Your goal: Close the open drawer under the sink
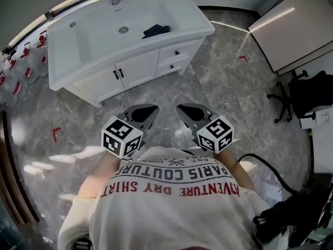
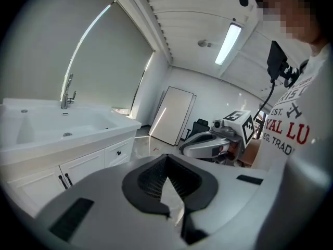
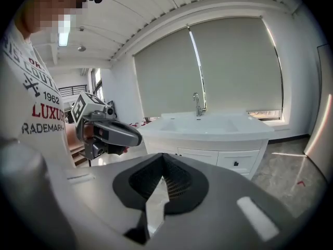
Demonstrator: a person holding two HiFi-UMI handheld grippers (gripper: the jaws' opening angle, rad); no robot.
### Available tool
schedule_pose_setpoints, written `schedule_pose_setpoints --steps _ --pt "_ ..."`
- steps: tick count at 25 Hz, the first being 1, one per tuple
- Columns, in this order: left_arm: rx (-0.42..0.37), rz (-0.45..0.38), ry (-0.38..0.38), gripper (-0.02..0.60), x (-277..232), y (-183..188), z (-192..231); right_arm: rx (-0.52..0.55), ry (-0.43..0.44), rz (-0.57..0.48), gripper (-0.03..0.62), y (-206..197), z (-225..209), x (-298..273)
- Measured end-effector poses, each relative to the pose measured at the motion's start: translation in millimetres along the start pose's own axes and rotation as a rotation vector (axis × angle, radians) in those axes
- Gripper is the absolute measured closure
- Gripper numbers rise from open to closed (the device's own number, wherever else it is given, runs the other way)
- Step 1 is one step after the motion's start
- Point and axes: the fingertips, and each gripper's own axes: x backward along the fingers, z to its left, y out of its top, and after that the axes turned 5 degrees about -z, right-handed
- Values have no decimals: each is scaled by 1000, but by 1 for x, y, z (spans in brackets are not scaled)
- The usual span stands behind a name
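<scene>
Left gripper [image 1: 148,112] and right gripper [image 1: 186,111], each pressed together on nothing, sit side by side at the person's chest, likely awaiting the approach, with the vanity [image 1: 78,72] drawers [image 1: 176,52] well ahead, beyond reach.

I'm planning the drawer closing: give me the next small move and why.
Likely step closer and reach the right gripper toward the drawers at the cabinet's right end. It and the left gripper are shut and held near the person, with floor between them and the cabinet.
</scene>
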Motion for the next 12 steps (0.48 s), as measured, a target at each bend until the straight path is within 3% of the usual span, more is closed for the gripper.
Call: schedule_pose_setpoints --steps 6,12 --pt "-39 -8 -24 581 31 -18 -62 -3 -29 -27 592 -16 48 54" --pt "-49 16 -75 581 57 -88 -169 -33 -83 -40 592 -87 113 148"
